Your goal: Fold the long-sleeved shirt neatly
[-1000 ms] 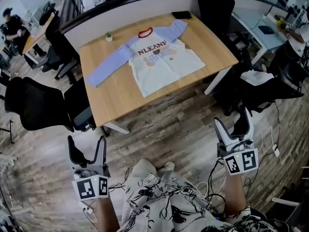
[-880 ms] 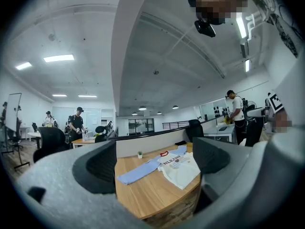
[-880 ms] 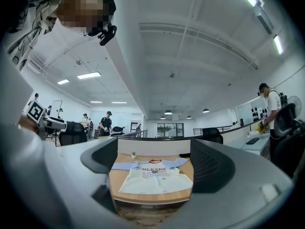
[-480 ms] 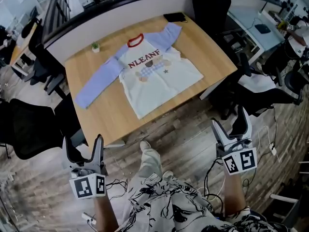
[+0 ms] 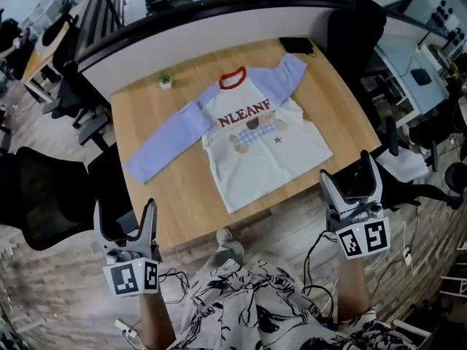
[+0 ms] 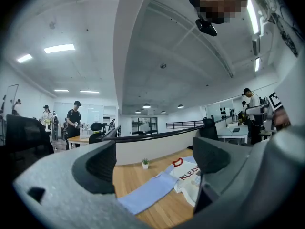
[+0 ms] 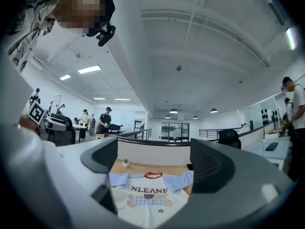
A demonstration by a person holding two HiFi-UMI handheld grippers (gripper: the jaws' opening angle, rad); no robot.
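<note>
A long-sleeved shirt (image 5: 259, 141) lies flat on the wooden table (image 5: 175, 203): white body, red collar, light blue sleeves, dark red print on the chest. One sleeve (image 5: 169, 140) stretches to the left; the other reaches the far right corner. My left gripper (image 5: 125, 222) hovers open at the table's near left edge, short of the shirt. My right gripper (image 5: 350, 181) stands open off the near right edge. Nothing is between either pair of jaws. The shirt (image 6: 188, 176) shows past the left jaws and the shirt (image 7: 148, 198) also past the right ones.
A small potted plant (image 5: 166, 81) stands at the far left of the table, a black flat object (image 5: 296, 45) at the far right corner. Black office chairs (image 5: 44, 188) flank the table on both sides. A curved partition (image 5: 219, 17) runs behind it.
I have stepped closer to the table. Both grippers now sit at its near edge instead of over the floor. The shirt has not moved.
</note>
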